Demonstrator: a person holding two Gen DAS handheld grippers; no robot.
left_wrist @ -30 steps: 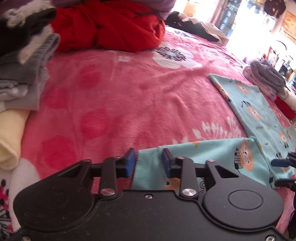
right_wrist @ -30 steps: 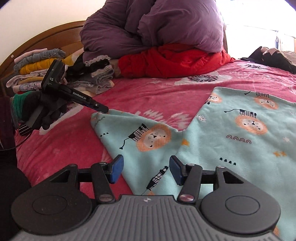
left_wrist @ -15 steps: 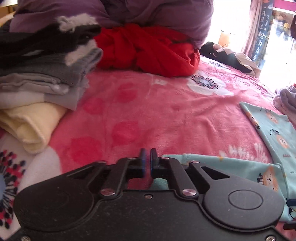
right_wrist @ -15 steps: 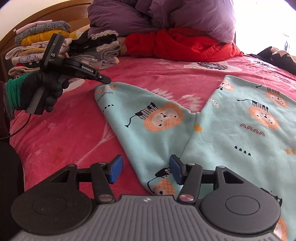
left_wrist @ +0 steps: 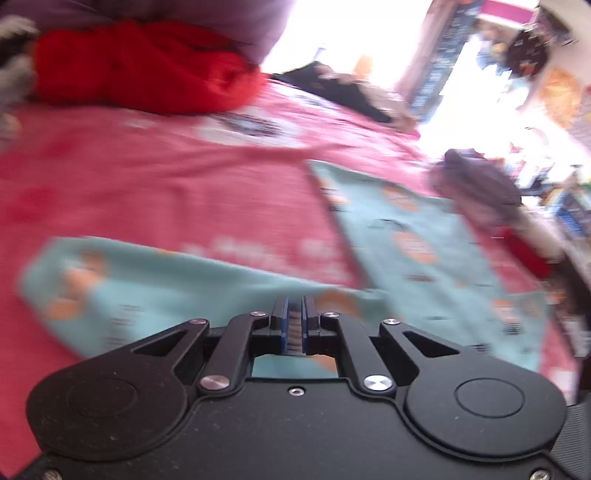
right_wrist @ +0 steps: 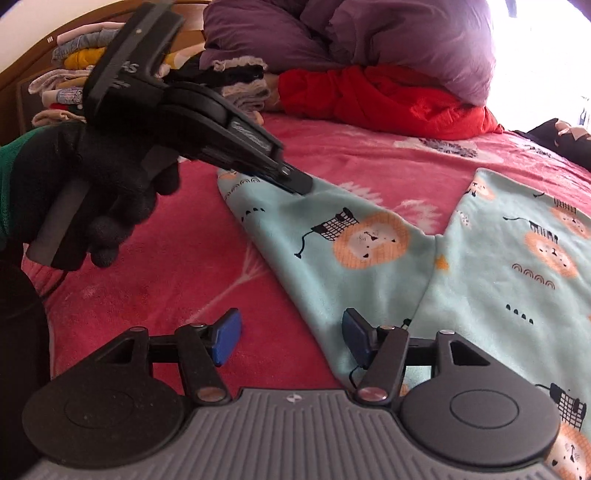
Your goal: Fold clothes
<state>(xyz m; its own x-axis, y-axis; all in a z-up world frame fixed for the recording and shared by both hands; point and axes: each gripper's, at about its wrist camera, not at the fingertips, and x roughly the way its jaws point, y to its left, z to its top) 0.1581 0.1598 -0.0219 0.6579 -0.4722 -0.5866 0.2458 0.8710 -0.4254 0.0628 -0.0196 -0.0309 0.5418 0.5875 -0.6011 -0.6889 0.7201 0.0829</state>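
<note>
A pink flowered blanket (right_wrist: 155, 291) covers the bed and carries everything else. At its far end, against the wooden headboard (right_wrist: 33, 55), sits a purple duvet (right_wrist: 369, 33) with a red garment (right_wrist: 388, 99) bunched in front of it, and beside that a stack of folded clothes (right_wrist: 66, 85).

Spread flat on the blanket, nearer than the red garment, lies the pale blue garment (right_wrist: 480, 266) printed with orange lions. One narrow part of it runs out toward the stack side.

The left gripper (right_wrist: 301, 184), held in a black-gloved hand (right_wrist: 99, 192), has its tips down on the end of that narrow part. In its own blurred view the left gripper's blue pads (left_wrist: 283, 321) stand almost together with a slim gap between; blue cloth lies around and under them, but I cannot tell whether they pinch it.

The right gripper (right_wrist: 291, 339) hovers at the near edge of the blue garment, fingers spread wide, one pad over blanket and the other over cloth.
</note>
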